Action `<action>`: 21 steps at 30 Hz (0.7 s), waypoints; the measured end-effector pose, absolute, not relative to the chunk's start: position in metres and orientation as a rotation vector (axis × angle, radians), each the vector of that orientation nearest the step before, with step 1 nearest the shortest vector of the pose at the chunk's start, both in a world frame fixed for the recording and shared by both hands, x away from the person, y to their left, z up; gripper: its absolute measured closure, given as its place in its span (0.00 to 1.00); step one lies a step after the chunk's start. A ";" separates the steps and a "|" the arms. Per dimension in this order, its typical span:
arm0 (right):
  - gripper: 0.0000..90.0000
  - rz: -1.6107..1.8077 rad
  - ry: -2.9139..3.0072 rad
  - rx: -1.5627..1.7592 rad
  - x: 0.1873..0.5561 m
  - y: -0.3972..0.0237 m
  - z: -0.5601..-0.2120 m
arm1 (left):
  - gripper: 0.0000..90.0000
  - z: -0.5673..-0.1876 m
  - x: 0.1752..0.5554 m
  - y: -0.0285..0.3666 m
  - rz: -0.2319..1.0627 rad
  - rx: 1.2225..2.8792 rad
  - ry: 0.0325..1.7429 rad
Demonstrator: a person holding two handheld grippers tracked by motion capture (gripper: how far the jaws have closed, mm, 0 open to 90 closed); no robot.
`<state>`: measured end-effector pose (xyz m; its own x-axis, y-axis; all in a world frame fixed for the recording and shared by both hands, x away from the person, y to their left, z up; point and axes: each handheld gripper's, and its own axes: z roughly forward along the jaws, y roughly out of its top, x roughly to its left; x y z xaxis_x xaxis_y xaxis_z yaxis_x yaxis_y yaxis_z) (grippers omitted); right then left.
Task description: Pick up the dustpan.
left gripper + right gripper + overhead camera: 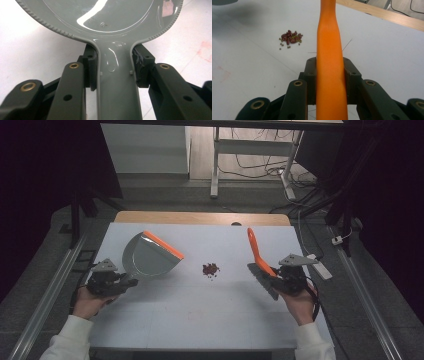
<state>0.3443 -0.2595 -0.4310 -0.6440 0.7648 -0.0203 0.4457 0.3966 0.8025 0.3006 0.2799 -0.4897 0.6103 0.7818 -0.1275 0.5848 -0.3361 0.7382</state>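
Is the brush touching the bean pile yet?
Apart. The high view shows bare table between the brush, held in the right gripper, and the bean pile.

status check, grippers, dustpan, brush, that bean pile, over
Left gripper shut on grey dustpan handle. Right gripper shut on orange brush handle. Bean pile lies between them on the table, nothing blocking.

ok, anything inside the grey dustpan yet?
No. The dustpan held by the left gripper shows a bare glossy pan; the beans lie apart on the table. Its far lip is out of sight.
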 end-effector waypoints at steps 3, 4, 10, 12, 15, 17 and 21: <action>0.78 1.131 2.275 1.030 0.351 -0.252 -0.426 | 0.69 -0.486 0.296 0.276 0.313 2.055 1.046; 0.78 1.142 2.269 1.029 0.352 -0.250 -0.425 | 0.69 -0.486 0.295 0.276 0.309 2.056 1.042; 0.78 1.160 2.275 0.994 0.354 -0.242 -0.425 | 0.69 -0.484 0.288 0.271 0.308 2.069 1.001; 0.78 1.159 2.280 0.987 0.354 -0.241 -0.427 | 0.69 -0.484 0.286 0.270 0.302 2.074 0.996; 0.78 1.158 2.285 0.990 0.353 -0.241 -0.428 | 0.69 -0.484 0.283 0.263 0.289 2.094 0.962; 0.78 1.155 2.289 0.983 0.353 -0.242 -0.429 | 0.69 -0.484 0.283 0.261 0.287 2.104 0.952; 0.78 1.153 2.291 0.981 0.352 -0.242 -0.430 | 0.69 -0.485 0.281 0.253 0.290 2.145 0.900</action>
<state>0.3517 -0.2418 -0.4303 -0.6771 0.7351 -0.0333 0.4113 0.4155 0.8113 0.2815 0.2530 -0.4850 0.7235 0.6854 -0.0823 0.5084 -0.4484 0.7351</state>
